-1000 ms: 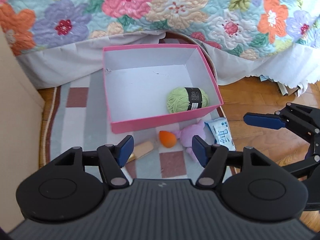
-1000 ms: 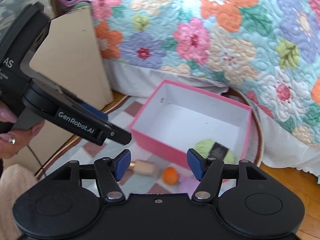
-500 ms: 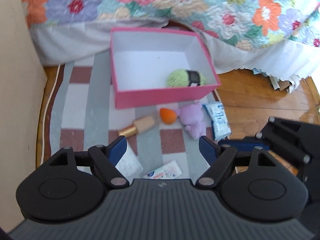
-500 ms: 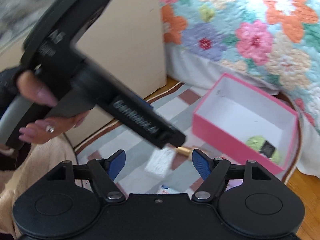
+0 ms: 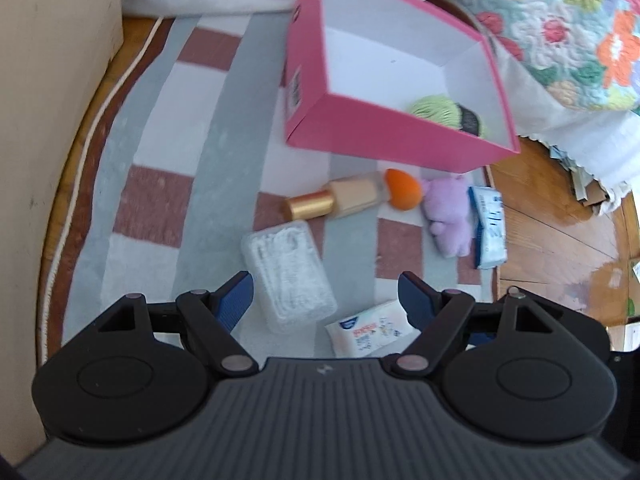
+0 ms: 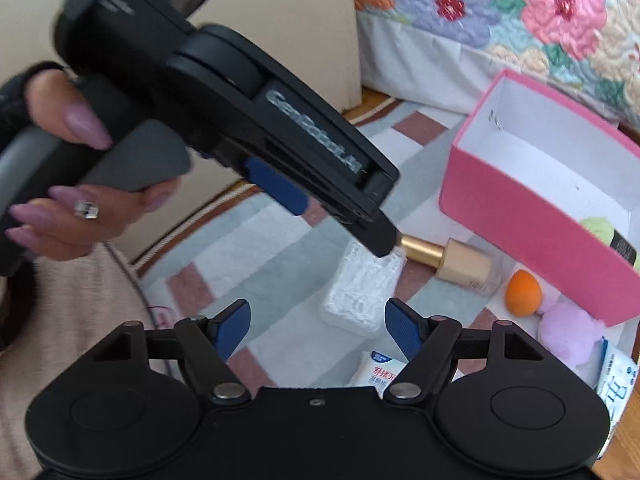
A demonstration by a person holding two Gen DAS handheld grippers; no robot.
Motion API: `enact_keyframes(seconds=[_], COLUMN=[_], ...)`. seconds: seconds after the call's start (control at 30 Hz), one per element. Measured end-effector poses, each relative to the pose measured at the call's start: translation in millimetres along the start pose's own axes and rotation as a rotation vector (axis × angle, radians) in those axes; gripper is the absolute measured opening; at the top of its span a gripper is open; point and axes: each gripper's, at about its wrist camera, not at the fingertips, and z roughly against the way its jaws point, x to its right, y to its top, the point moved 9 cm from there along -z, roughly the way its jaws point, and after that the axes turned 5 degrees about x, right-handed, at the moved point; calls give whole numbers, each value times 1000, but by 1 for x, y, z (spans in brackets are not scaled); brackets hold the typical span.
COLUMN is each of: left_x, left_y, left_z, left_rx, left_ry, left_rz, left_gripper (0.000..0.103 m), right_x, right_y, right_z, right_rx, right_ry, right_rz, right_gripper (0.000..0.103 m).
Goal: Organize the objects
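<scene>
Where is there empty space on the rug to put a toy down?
The rug lies bare on its left side, between the beige wall and the pink box. It is crowded in front of the box: bottle, orange sponge, purple plush, clear case, wipes packets.

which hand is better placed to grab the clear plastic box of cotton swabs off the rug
Left, probably. The left tongs hang open right over the swab box; the right tongs sit farther back, behind the left gripper's body.
</scene>
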Motion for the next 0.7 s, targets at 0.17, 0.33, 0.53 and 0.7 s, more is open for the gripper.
enact_keyframes(seconds=[0.17, 0.33, 0.53, 0.7], left_x=[-14, -25, -35, -40], left_y=[-8, -19, -25, -25], left_z=[-23, -45, -60, -66], left_rx=[-16, -35, -16, 10], left_ry=[19, 38, 37, 17], left_rz=[39, 73, 122, 145], left_gripper=[79, 78, 76, 63], right_x=[14, 19, 18, 23], right_y=[-9, -13, -21, -27], right_z=[-34, -53, -76, -93], right_rx=[3, 10, -6, -13], right_ry=[-44, -70, -82, -96], right_rz=[2, -10, 21, -14], right_gripper=[79, 78, 79, 77])
